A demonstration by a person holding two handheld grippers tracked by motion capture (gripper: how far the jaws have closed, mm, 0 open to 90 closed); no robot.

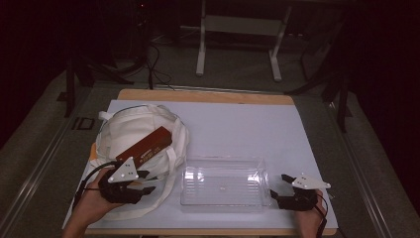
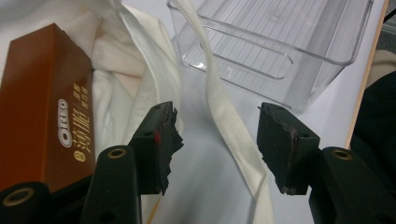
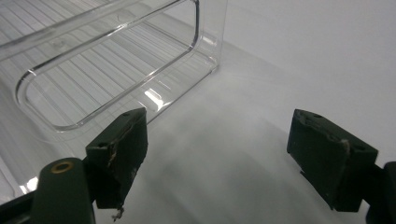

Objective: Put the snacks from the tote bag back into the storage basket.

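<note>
A white cloth tote bag [image 1: 130, 126] lies at the table's left, and a brown Oreo box [image 1: 146, 145] rests slanted on top of it. My left gripper [image 1: 147, 182] sits at the bag's near edge, just below the box's near end. In the left gripper view the box [image 2: 44, 112] lies outside the left jaw. The left gripper [image 2: 215, 135] is open, with a white bag strap [image 2: 224, 112] running across the gap untouched. A clear plastic bin [image 1: 224, 202] stands in the middle. My right gripper [image 1: 280, 186] rests open at the bin's right end [image 3: 93, 60], with nothing between its jaws [image 3: 217, 154].
A white sheet [image 1: 237, 124] covers the wooden table, bare behind and to the right of the bin. The bin [image 2: 280, 42] holds nothing. Beyond the far edge are a white stand's legs [image 1: 200, 54] and cables on the floor.
</note>
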